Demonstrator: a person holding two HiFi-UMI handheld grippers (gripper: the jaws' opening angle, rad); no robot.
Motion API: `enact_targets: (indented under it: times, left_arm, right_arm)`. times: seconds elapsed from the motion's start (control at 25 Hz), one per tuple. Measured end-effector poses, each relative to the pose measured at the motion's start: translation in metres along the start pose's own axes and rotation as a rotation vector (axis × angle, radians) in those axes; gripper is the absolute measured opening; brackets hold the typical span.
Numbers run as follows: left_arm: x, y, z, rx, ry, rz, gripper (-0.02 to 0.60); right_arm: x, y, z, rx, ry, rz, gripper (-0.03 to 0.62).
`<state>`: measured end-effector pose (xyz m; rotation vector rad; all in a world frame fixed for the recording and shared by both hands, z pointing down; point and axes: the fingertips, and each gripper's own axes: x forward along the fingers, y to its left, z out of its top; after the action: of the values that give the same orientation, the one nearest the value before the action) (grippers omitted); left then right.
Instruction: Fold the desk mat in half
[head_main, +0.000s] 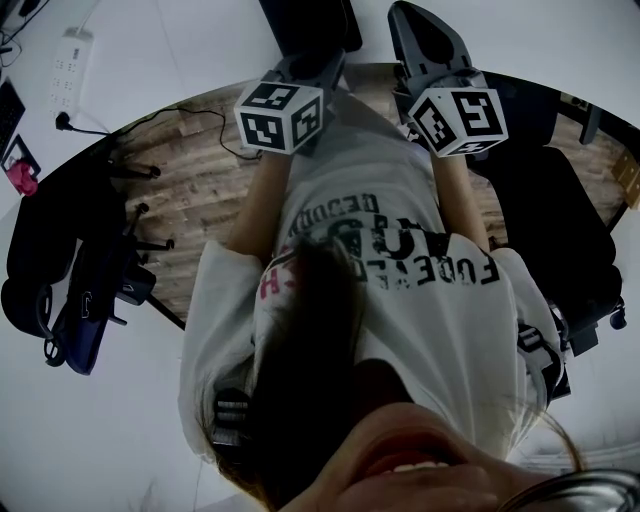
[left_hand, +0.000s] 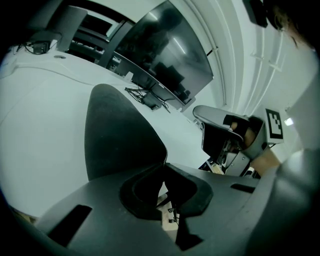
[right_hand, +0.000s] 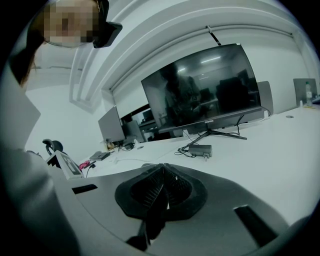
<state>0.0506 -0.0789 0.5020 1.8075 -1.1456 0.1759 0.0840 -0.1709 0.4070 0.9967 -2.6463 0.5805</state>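
The dark desk mat (left_hand: 117, 132) rises as a curved flap over the white desk (left_hand: 45, 115) in the left gripper view. My left gripper (left_hand: 165, 162) is shut on its near edge. My right gripper (right_hand: 162, 167) is shut too, and a thin dark strip (right_hand: 152, 222), apparently the mat's edge, hangs from between its pads; the remainder of the mat is hidden in that view. In the head view both marker cubes, the left (head_main: 280, 115) and the right (head_main: 460, 120), sit side by side in front of the person's chest. The left gripper view also shows the right gripper (left_hand: 245, 137) level with it.
A large dark monitor (right_hand: 205, 95) stands at the back of the desk, with a small adapter (right_hand: 200, 149) and cables in front of it. Black office chairs (head_main: 60, 260) (head_main: 560, 230) flank the person on the wooden floor (head_main: 190, 170). A power strip (head_main: 70, 60) lies at the far left.
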Motion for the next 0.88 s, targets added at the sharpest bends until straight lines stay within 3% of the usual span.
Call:
enact_targets:
  times: [0.4,0.88]
  left_arm:
    - [0.024,-0.017,-0.001,0.027,0.026,-0.035,0.013]
    - [0.047,-0.028,-0.005,0.044,0.048,-0.021,0.013]
  right_arm:
    - [-0.008,-0.010,-0.003,0.013,-0.002,-0.029,0.000]
    - [-0.020,-0.022,-0.009,0.027,0.002,-0.046,0.000]
